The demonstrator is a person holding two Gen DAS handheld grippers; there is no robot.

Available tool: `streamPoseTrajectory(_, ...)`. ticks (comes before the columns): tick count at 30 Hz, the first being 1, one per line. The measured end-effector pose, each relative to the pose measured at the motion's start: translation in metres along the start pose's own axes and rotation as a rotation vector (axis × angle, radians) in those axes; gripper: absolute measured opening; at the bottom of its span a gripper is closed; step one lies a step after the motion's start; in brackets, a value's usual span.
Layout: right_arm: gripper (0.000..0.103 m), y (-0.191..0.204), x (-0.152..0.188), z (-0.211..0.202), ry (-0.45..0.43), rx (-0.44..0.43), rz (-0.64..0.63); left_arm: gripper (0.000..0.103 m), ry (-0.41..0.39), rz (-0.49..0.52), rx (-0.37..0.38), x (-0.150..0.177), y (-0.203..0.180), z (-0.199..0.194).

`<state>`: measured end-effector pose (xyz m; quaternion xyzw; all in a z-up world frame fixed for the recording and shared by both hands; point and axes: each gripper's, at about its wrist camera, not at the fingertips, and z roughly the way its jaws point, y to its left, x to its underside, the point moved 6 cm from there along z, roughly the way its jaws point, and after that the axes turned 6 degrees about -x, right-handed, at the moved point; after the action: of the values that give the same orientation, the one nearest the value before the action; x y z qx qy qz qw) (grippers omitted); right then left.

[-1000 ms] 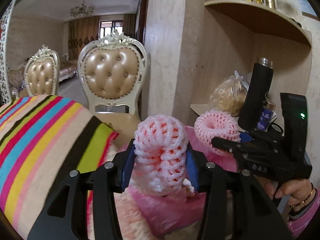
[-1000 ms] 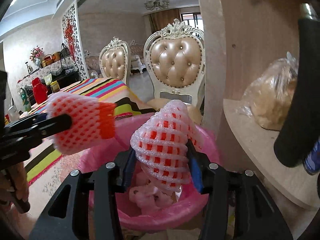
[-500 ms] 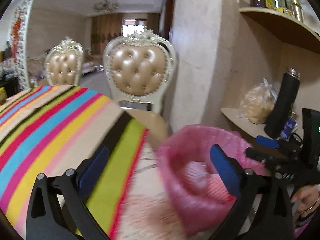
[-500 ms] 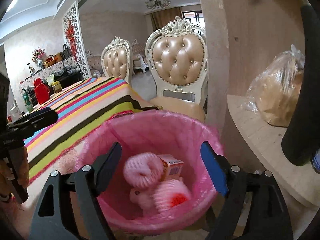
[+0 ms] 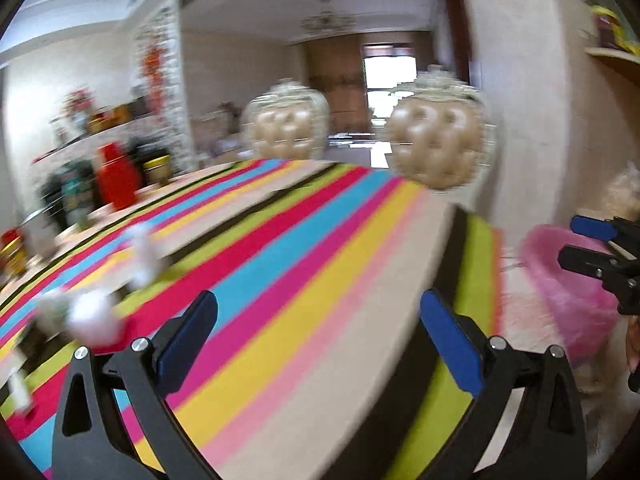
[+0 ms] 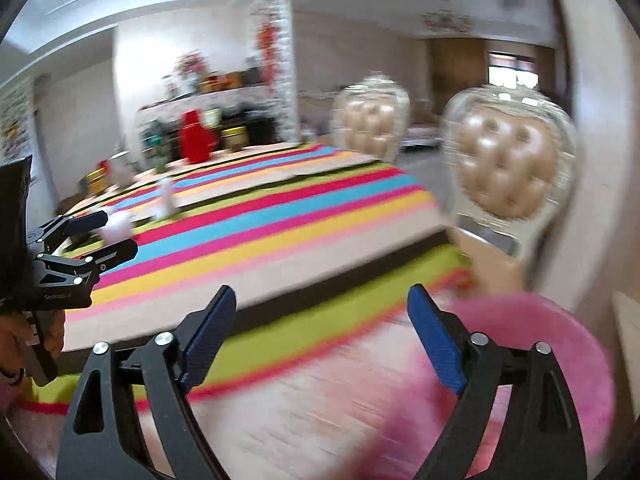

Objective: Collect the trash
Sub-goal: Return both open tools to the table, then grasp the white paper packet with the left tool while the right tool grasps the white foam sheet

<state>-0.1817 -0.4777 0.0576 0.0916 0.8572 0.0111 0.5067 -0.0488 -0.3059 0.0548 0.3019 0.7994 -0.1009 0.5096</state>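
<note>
A: Where do the two grippers stand?

B: The left gripper (image 5: 318,336) hangs over the striped cloth (image 5: 304,264) on the worktop, its jaws spread wide with only cloth showing between them. The right gripper (image 6: 322,332) is also spread wide and bare; its jaws have just been opening. It sits at the near edge of the worktop, its right finger over the rim of the pink bin (image 6: 560,344).

A: And the bin itself?

B: It stands off the worktop's corner, lined in pink. From the left camera it shows at the far right (image 5: 568,292), with the right gripper's fingers (image 5: 592,229) in front of it. What lies inside cannot be made out; both views are smeared by motion.

A: Any trash on the cloth?

B: Yes, white scraps. One blurred white lump (image 5: 94,320) lies just left of the left gripper, and a taller white piece (image 5: 144,252) stands farther back on the stripes. The right camera shows the same two: the tall piece (image 6: 166,200) and a lump (image 6: 116,226) just behind the left gripper's fingers (image 6: 86,220).

A: Anything else?

B: A red jug (image 6: 195,142) and jars stand at the far end of the worktop, and two tufted chairs (image 6: 508,168) stand beyond it.
</note>
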Motion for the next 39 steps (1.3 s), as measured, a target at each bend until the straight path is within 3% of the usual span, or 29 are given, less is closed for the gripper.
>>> streamPoseTrajectory(10, 0.085, 0.165, -0.019, 0.095, 0.102, -0.27, -0.178, 0.098, 0.035, -0.204, -0.438, 0.057, 0.212, -0.059)
streamPoseTrajectory(13, 0.085, 0.204, -0.022, 0.114, 0.136, -0.339, -0.209, 0.098, 0.078, -0.27, -0.512, 0.076, 0.267, -0.067)
streamPoseTrajectory(16, 0.085, 0.238, -0.026, 0.134, 0.154, -0.386, -0.239, 0.098, 0.149, -0.337, -0.522, 0.094, 0.305, -0.061)
streamPoseTrajectory(21, 0.085, 0.268, -0.034, 0.169, 0.184, -0.404, -0.229, 0.098, 0.275, -0.534, -0.577, 0.13, 0.369, -0.044)
streamPoseTrajectory(27, 0.085, 0.295, -0.038, 0.2, 0.221, -0.423, -0.247, 0.096, 0.375, -0.61, -0.62, 0.148, 0.404, -0.014)
streamPoseTrajectory(31, 0.085, 0.304, -0.042, 0.222, 0.248, -0.414, -0.269, 0.072, 0.407, -0.62, -0.594, 0.152, 0.407, 0.002)
streamPoseTrajectory(33, 0.085, 0.309, -0.042, 0.233, 0.265, -0.427, -0.279, 0.061, 0.424, -0.662, -0.538, 0.158, 0.407, 0.007)
streamPoseTrajectory(35, 0.085, 0.314, -0.042, 0.248, 0.287, -0.439, -0.285, 0.035, 0.422, -0.686, -0.491, 0.161, 0.406, 0.006)
streamPoseTrajectory(39, 0.085, 0.326, -0.038, 0.282, 0.352, -0.436, -0.319, 0.031, 0.378, -0.635, -0.425, 0.155, 0.395, 0.0)
